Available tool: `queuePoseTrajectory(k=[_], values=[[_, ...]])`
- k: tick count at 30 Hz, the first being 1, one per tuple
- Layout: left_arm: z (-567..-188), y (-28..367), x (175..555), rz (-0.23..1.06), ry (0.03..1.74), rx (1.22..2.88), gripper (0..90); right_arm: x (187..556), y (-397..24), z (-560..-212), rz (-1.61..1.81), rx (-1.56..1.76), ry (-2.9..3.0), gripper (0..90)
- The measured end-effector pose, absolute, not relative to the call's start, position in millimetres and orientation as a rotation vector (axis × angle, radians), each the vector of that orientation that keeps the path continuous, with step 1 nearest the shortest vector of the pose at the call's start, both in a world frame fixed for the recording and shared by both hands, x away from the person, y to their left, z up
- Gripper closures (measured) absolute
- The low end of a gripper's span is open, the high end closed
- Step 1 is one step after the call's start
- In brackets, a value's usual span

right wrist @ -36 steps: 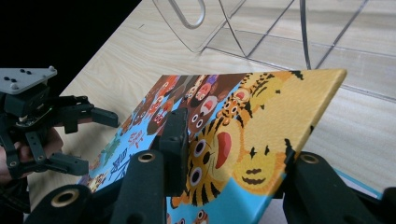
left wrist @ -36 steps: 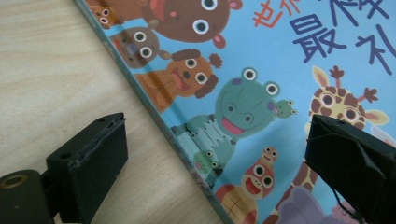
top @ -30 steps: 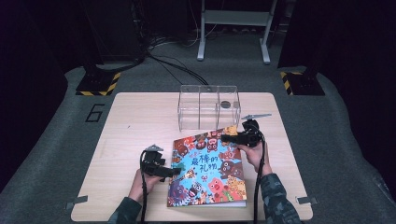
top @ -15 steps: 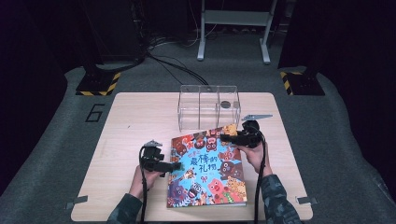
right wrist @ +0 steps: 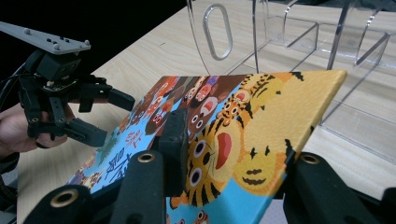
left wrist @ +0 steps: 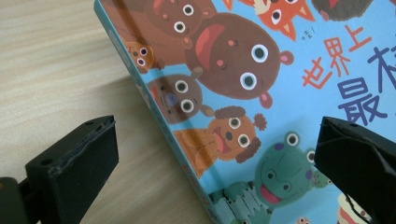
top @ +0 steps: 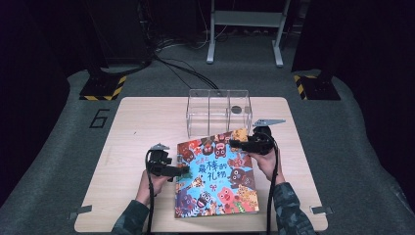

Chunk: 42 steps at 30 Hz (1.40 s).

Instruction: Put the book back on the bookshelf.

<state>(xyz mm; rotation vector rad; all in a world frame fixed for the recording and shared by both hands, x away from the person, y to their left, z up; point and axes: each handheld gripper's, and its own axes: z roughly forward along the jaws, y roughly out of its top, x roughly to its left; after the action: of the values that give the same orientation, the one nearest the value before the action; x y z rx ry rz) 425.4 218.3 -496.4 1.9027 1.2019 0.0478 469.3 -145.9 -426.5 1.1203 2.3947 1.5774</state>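
Colourful cartoon-animal picture book (top: 215, 178) lies on pale wooden table (top: 132, 122), far corner raised before clear acrylic divided box (top: 218, 110). Right gripper (top: 240, 144) clamped on that raised corner. Left gripper (top: 183, 170) wide open, jaws straddling the book's left edge.

The table (top: 147, 127) is pale wood with fine straight grain and a matt, smooth face. The book (left wrist: 261, 93) between the left gripper's (left wrist: 205, 163) jaws has a smooth printed card cover with a soft sheen. Those jaws look like matt black plastic, rough and chipped at the edges. Beyond the right gripper (right wrist: 224, 186) stands a clear, glossy plastic box (right wrist: 303, 42). The floor (top: 58, 147) is grey, rough carpet.
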Motion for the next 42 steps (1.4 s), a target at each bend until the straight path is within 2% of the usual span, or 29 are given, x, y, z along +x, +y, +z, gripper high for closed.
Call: queuePoseTrajectory(k=[6,24,31,42], values=[[-493,220,430,0.070,1.199,1.888,0.0,467,-142,-423,1.594,1.089,2.364,61.6],[-494,225,437,0.022,1.197,1.834,0.0,460,-137,-415,1.619,0.986,2.324,61.5],[-485,220,439,0.060,1.162,1.848,0.0,454,-135,-410,1.629,0.926,2.299,61.4],[-482,218,443,0.011,1.131,1.837,0.0,453,-135,-410,1.651,0.900,2.288,61.5]])
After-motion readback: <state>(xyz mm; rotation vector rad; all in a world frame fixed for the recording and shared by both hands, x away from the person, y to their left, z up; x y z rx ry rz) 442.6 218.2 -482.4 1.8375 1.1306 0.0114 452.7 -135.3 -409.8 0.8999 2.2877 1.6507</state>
